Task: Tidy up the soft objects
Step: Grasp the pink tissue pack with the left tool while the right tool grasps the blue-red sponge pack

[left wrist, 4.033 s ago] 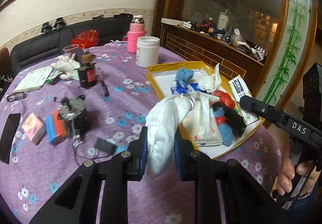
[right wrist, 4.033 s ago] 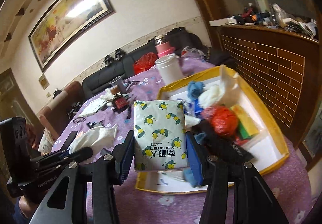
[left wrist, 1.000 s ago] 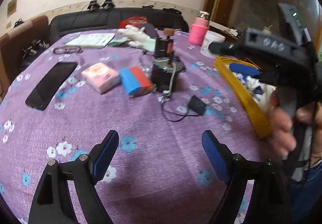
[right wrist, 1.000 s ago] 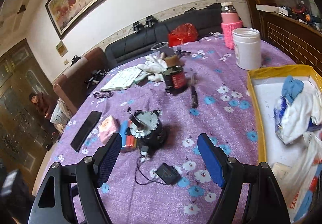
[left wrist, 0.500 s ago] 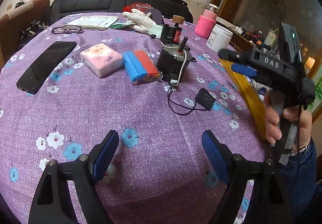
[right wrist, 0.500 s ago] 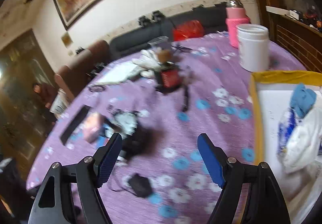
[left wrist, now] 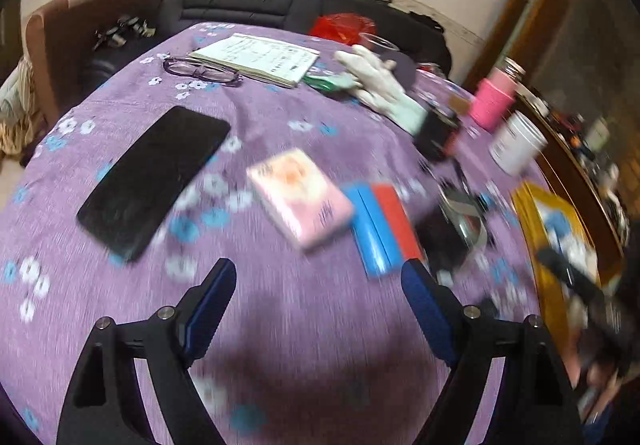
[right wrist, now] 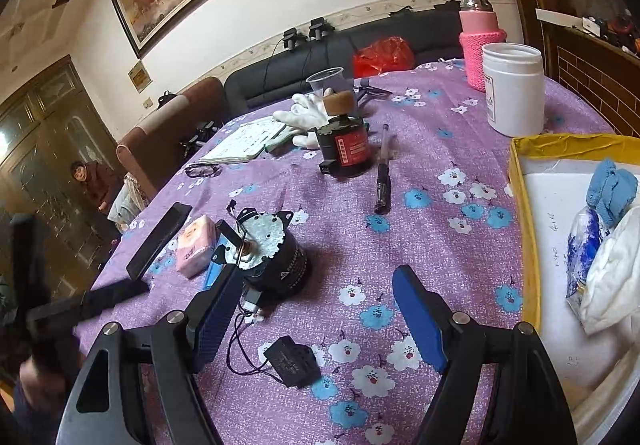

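Left wrist view, smeared by blur, puts us above the purple flowered worktop (left wrist: 120,93) with our left hand-held gripper (left wrist: 318,287) angled down at it, its two blue-padded fingers wide apart and nothing between them. Just beyond the fingertips lies the pink tissue pack (left wrist: 300,197), flat on the cloth; its long axis runs from the upper left of the picture down to the lower right. Touching its right end is the blue and red pack (left wrist: 380,227), lying flat, its long axis running away from us. A black phone (left wrist: 154,177) lies to the left, well apart from the pink tissue pack. White gloves (left wrist: 380,85) rest farther back.

From the right wrist view, our right hand-held gripper (right wrist: 314,291) tilts down over the cloth, fingers likewise spread and empty. A black motor (right wrist: 268,249) stands just beyond its left finger, and the pink tissue pack (right wrist: 196,245) lies left of that. On the right, the yellow tray (right wrist: 524,245) holds a blue cloth (right wrist: 612,185) and a white bag (right wrist: 612,277).
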Demonstrator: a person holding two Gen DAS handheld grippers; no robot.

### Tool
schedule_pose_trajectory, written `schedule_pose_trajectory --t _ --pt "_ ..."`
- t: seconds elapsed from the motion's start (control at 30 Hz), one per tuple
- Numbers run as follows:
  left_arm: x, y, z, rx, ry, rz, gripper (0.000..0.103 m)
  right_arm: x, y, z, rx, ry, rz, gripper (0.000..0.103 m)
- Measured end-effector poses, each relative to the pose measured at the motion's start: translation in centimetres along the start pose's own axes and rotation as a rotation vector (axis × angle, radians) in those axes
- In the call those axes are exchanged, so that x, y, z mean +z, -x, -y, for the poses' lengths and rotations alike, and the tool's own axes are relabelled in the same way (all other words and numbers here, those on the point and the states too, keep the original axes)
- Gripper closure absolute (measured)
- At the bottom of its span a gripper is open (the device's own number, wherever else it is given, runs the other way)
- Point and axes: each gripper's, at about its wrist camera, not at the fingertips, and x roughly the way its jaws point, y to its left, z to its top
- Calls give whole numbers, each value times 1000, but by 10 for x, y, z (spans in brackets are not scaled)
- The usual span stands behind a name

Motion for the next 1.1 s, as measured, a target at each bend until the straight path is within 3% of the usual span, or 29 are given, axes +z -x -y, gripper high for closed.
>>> schedule_pose_trajectory --t 0.13,0.2,0.37,0.43,0.47,0.63,0.77,0.9,1.03,1.1 --pt "30 -28 -10 38 124 -32 19 1 1 4 6 -21 8 21" --pt "40 -35 -3 81 103 -11 19 2 2 6 5 -28 8 21" --pt "48 -65 2 172 81 -50 20 2 1 5 17 -29 2 21" --pt "48 -77 2 189 53 -61 46 2 2 3 23 -26 5 21" --pt "46 -79 1 177 49 -48 46 2 3 2 28 -23 7 21" --pt "26 -58 -2 129 19 -42 50 1 4 -2 36 -6 11 21" --pt "-20 -20 -15 98 -39 -52 50 1 9 -10 41 33 36 21" --pt "-61 20 -39 110 -48 -9 50 -4 14 -30 94 113 58 21" --pt "-68 30 -60 82 -5 11 50 -10 7 -75 200 179 -11 21" --pt "-67 29 -64 70 6 8 49 -11 -2 -98 205 215 -63 21"
